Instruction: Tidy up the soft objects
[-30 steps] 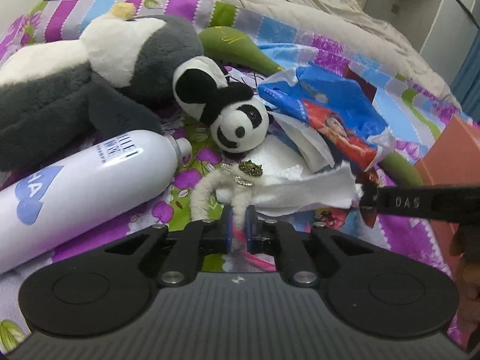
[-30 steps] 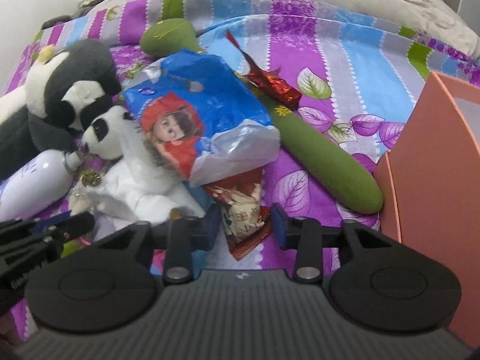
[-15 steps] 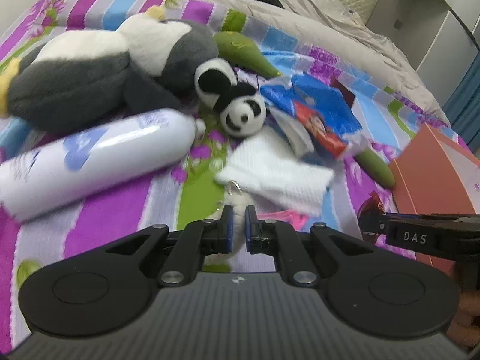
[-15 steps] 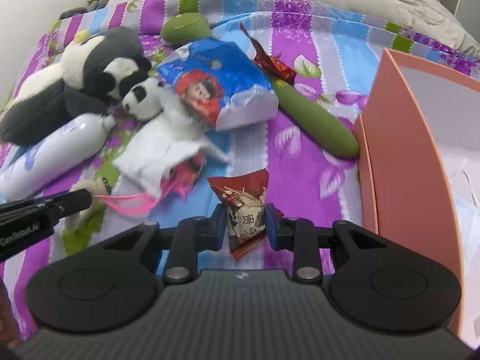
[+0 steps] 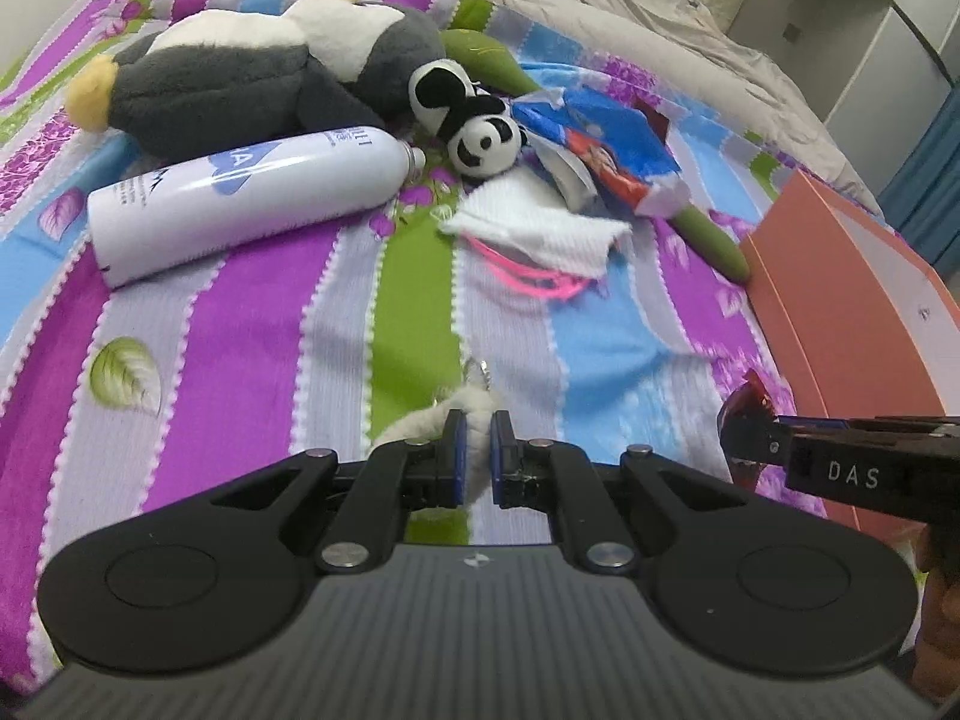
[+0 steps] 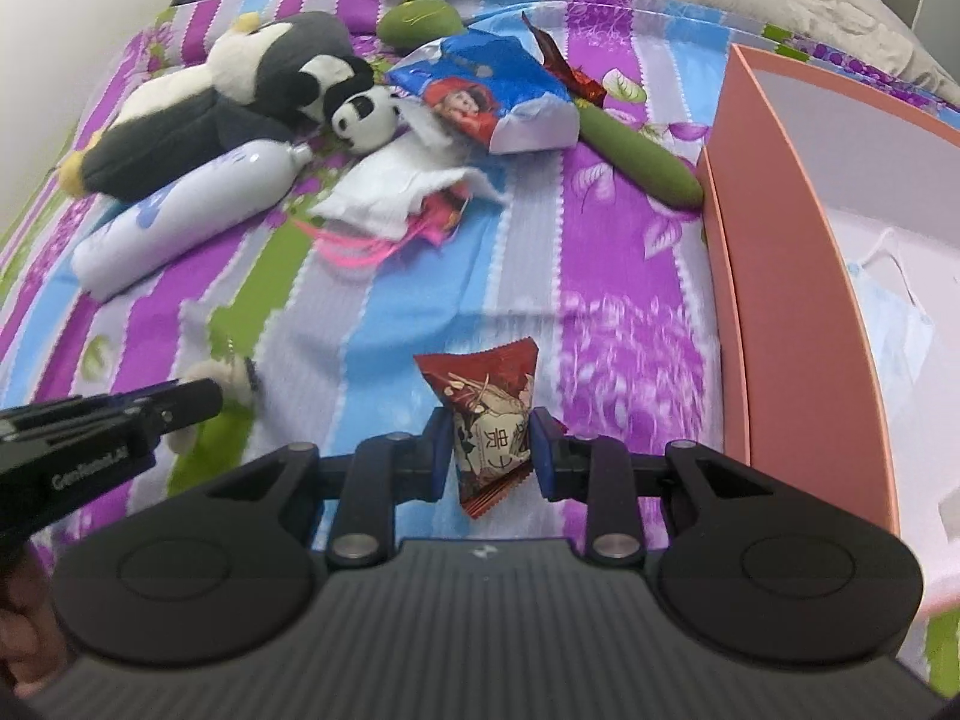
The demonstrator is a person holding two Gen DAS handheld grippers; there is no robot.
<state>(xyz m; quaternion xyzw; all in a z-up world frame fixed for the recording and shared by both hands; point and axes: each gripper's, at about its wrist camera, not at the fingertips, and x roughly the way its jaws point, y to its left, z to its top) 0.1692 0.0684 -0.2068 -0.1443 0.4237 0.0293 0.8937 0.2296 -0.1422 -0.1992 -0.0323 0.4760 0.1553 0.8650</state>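
Observation:
My left gripper (image 5: 477, 444) is shut on a small cream fuzzy keychain toy (image 5: 474, 411), held above the striped bedspread; it also shows in the right wrist view (image 6: 222, 375). My right gripper (image 6: 489, 450) is shut on a red snack packet (image 6: 486, 396), held above the bed beside the pink box (image 6: 798, 300). A grey-and-white plush (image 5: 252, 66), a small panda plush (image 5: 474, 132), a white cloth (image 5: 534, 222) and a blue snack bag (image 5: 606, 150) lie in a pile farther back.
A white bottle (image 5: 240, 198) lies at left. A long green plush (image 6: 636, 156) lies by the box's far corner. Pink cords (image 5: 528, 276) stick out under the cloth. A blue face mask (image 6: 894, 312) lies inside the box.
Both grippers have pulled back and up from the pile, each carrying its item. The right gripper has moved closer to the pink box, whose inside now shows.

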